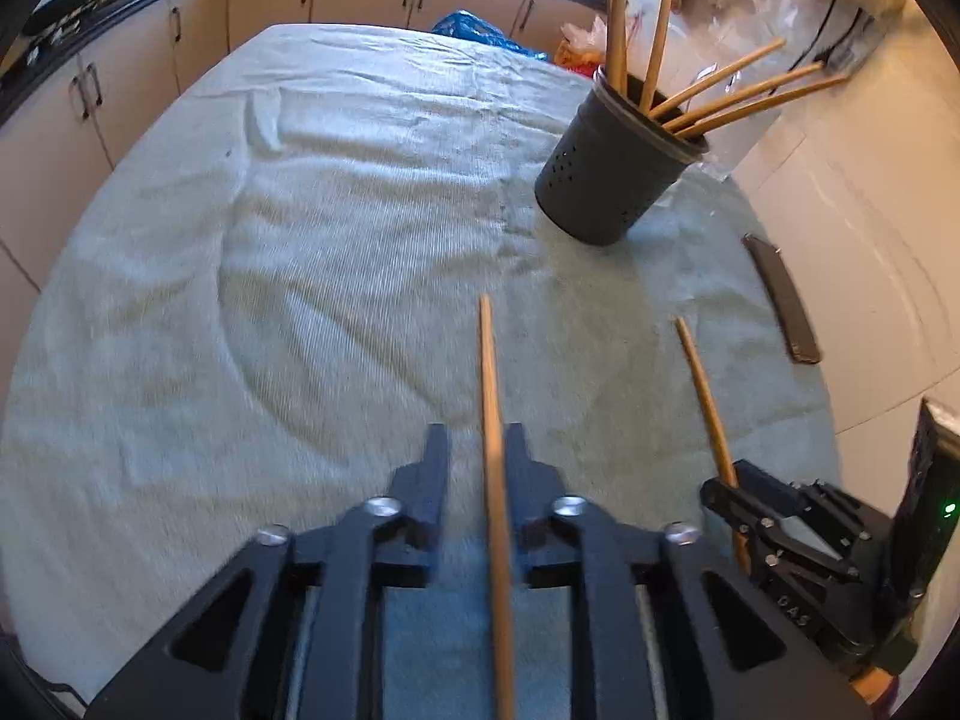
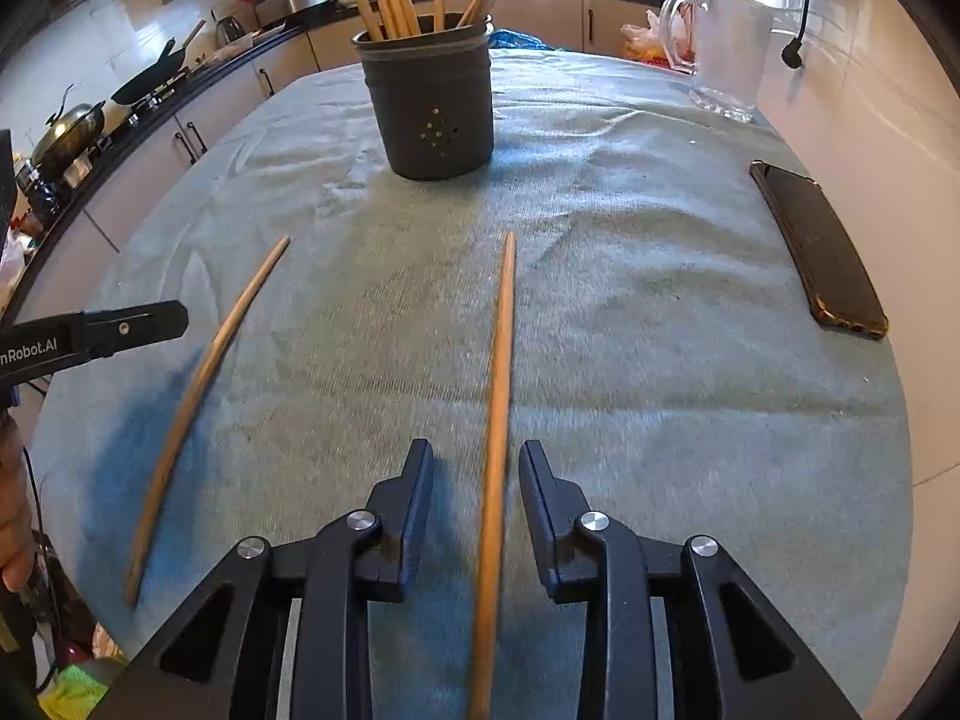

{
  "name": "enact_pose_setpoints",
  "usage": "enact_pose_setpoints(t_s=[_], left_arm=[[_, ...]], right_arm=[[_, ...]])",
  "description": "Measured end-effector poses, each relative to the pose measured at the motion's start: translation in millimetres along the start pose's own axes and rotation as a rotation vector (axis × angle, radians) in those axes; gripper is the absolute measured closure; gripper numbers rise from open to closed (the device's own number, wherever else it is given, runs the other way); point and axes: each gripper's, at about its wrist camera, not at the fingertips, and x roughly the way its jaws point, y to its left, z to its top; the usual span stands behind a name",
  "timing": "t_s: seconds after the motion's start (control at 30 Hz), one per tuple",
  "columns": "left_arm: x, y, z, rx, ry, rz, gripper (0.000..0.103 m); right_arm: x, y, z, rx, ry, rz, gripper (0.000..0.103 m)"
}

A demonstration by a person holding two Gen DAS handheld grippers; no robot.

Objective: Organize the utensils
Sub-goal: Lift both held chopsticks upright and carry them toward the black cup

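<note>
My left gripper (image 1: 477,450) is parted w/ 1 chopstick (image 1: 493,468) lying between the fingers, maybe not touching. My right gripper (image 2: 476,468) is wider, straddling the other chopstick (image 2: 497,420). Both lie on the green cloth (image 2: 630,330). The dark holder (image 2: 435,102) stands far, w/ approx. 6 more sticks.

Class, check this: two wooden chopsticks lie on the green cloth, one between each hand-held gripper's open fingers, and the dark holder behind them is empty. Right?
Not quite. The dark holder is not empty: the right wrist view shows several chopsticks standing in it. The rest stands.
</note>
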Motion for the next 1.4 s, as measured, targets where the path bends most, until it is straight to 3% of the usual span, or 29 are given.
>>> enact_pose_setpoints(t_s=[0.2, 0.5, 0.67, 0.7, 0.73, 0.83, 1.0, 1.17, 1.4], left_arm=[[31, -2, 24, 0.027, 0.077, 0.016, 0.078], [44, -8, 47, 0.077, 0.088, 0.030, 0.078], [46, -8, 52, 0.085, 0.089, 0.027, 0.079], [45, -8, 51, 0.088, 0.083, 0.030, 0.082], [46, -9, 50, 0.088, 0.077, 0.038, 0.099], [42, -6, 47, 0.059, 0.071, 0.020, 0.098], [1, -8, 44, 0.059, -0.015, -0.021, 0.098], [-50, -16, 37, 0.087, -0.115, -0.053, 0.098], [-108, -34, 20, 0.151, -0.264, -0.028, 0.098]], right_arm=[[17, -5, 31, -0.006, 0.016, -0.026, 0.071], [41, -4, 73, -0.053, 0.047, -0.091, 0.075], [48, 2, 83, -0.050, 0.037, -0.087, 0.085], [49, 1, 83, -0.049, 0.032, -0.084, 0.088], [49, 2, 83, -0.049, 0.025, -0.082, 0.095], [49, -4, 85, -0.021, 0.011, -0.043, 0.097], [20, -17, 85, 0.034, -0.074, 0.028, 0.097], [-34, -15, 83, 0.026, -0.212, 0.053, 0.097], [-95, -5, 69, -0.002, -0.358, 0.053, 0.097]])
